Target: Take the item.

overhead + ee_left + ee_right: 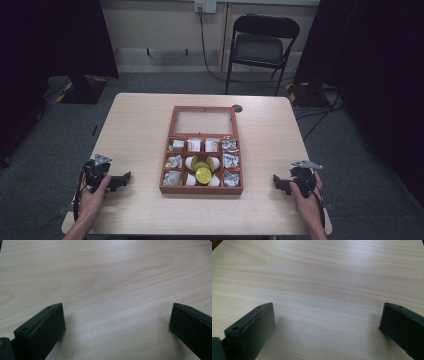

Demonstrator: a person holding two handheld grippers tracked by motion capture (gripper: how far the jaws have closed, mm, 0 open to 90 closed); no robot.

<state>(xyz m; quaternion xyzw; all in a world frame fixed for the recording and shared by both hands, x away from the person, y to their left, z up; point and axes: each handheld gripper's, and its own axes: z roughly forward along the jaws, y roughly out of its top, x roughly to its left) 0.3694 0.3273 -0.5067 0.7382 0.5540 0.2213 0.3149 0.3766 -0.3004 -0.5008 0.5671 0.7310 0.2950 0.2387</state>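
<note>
The wooden box (201,187) sits mid-table (140,130), lid open, its compartments holding packets and a yellow round thing (203,175). The left gripper (122,178) and right gripper (278,182) rest on either side of it, well apart from it, both with jaws spread wide over bare wood.

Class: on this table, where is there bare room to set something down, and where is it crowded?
Bare wood lies between the left gripper and the box, and between the box and the right gripper. The box's compartments are crowded; its open lid takes the far middle.
</note>
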